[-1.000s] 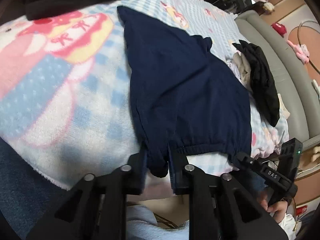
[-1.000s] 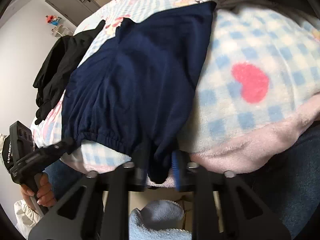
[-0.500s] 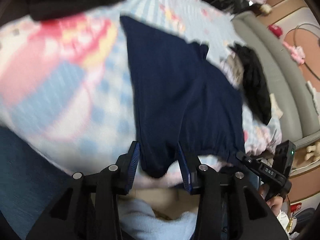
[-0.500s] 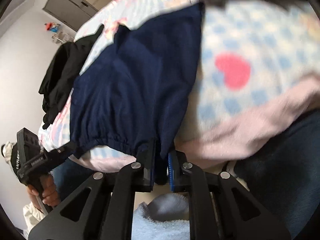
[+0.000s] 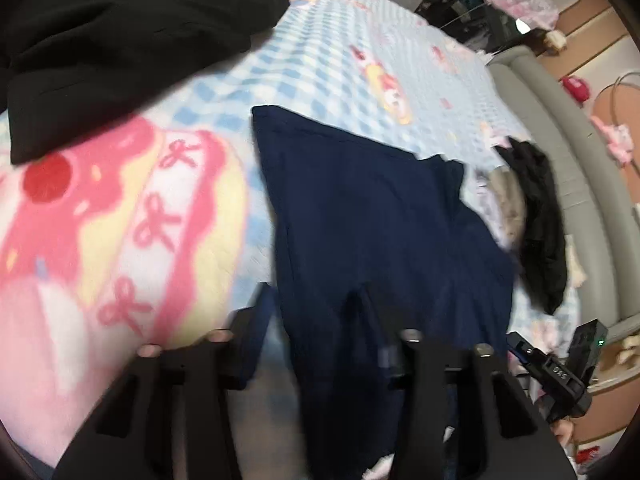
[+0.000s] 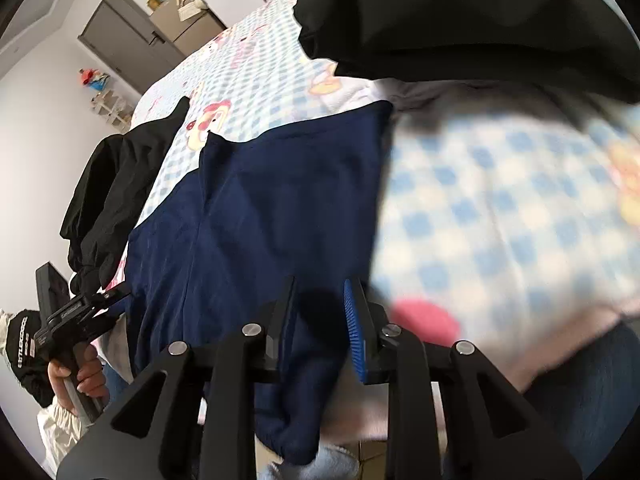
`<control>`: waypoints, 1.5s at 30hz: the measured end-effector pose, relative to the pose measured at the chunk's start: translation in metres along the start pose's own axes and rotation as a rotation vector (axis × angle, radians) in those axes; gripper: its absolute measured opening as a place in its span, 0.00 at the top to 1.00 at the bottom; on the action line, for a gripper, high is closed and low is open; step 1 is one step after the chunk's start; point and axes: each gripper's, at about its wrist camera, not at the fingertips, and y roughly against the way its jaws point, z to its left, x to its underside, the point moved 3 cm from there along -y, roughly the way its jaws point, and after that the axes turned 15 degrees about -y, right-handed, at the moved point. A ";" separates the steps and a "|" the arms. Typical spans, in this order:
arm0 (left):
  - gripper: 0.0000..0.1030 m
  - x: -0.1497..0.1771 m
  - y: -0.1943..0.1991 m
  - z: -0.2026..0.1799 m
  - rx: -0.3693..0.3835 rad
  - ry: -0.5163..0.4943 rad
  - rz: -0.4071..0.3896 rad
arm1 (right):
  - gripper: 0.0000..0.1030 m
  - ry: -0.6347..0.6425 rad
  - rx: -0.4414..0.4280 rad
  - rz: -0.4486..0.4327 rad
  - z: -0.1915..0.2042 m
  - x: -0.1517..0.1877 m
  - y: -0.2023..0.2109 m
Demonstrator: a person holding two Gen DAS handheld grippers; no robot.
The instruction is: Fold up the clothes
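Note:
Navy blue shorts [image 5: 372, 216] lie on a checked cartoon blanket [image 5: 120, 216], with the elastic waistband hanging over the near edge. My left gripper [image 5: 316, 312] is open and its fingers straddle the left waistband corner. My right gripper [image 6: 320, 312] is open too, with the right waistband corner [image 6: 304, 360] drooping between its fingers. The shorts also fill the middle of the right wrist view [image 6: 260, 208]. Each gripper shows in the other's view, the right one [image 5: 560, 368] and the left one [image 6: 72, 316].
A black garment [image 5: 120, 32] lies at the far left of the bed and shows in the right wrist view [image 6: 460, 16]. Another black garment [image 5: 540, 224] lies at the right by the grey bed frame [image 5: 568, 152]. A grey cabinet [image 6: 132, 48] stands behind.
Both grippers have opened and let go of the waistband corners. Both have pushed forward over the bed, so the shorts look nearer.

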 end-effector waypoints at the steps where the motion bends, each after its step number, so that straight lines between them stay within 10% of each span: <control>1: 0.88 -0.002 -0.001 0.001 -0.039 -0.005 -0.008 | 0.77 0.004 0.032 0.017 -0.002 0.000 -0.009; 7: 0.87 -0.007 0.030 0.026 -0.079 0.017 -0.063 | 0.87 0.031 0.154 -0.001 -0.009 -0.007 -0.011; 11: 0.36 -0.028 0.026 0.033 -0.014 0.008 -0.084 | 0.74 0.112 0.098 -0.083 0.019 -0.019 0.010; 16: 0.43 -0.065 -0.020 0.028 -0.014 0.009 -0.046 | 0.66 0.084 0.117 -0.065 0.020 -0.044 -0.020; 18: 0.84 -0.073 -0.034 0.023 -0.045 -0.021 -0.023 | 0.66 0.075 0.109 -0.065 0.017 -0.049 -0.027; 20: 0.93 -0.078 -0.032 0.020 -0.124 -0.063 -0.029 | 0.66 0.117 0.131 -0.058 0.016 -0.053 -0.034; 26: 0.84 -0.084 -0.010 0.037 -0.169 -0.009 -0.045 | 0.70 0.133 0.191 -0.055 0.010 -0.052 -0.035; 29: 0.58 -0.071 0.009 0.018 -0.136 -0.058 -0.065 | 0.67 0.117 0.150 -0.085 0.022 -0.047 -0.016; 36: 0.60 -0.004 0.024 -0.089 0.112 -0.302 -0.068 | 0.66 0.169 -0.007 -0.079 0.065 0.015 0.008; 42: 0.61 0.046 -0.008 -0.078 -0.083 -0.298 0.138 | 0.68 0.180 0.041 0.052 0.052 0.060 -0.017; 45: 0.61 0.060 0.021 -0.063 0.003 -0.231 0.072 | 0.66 0.144 0.046 0.024 0.034 0.063 0.005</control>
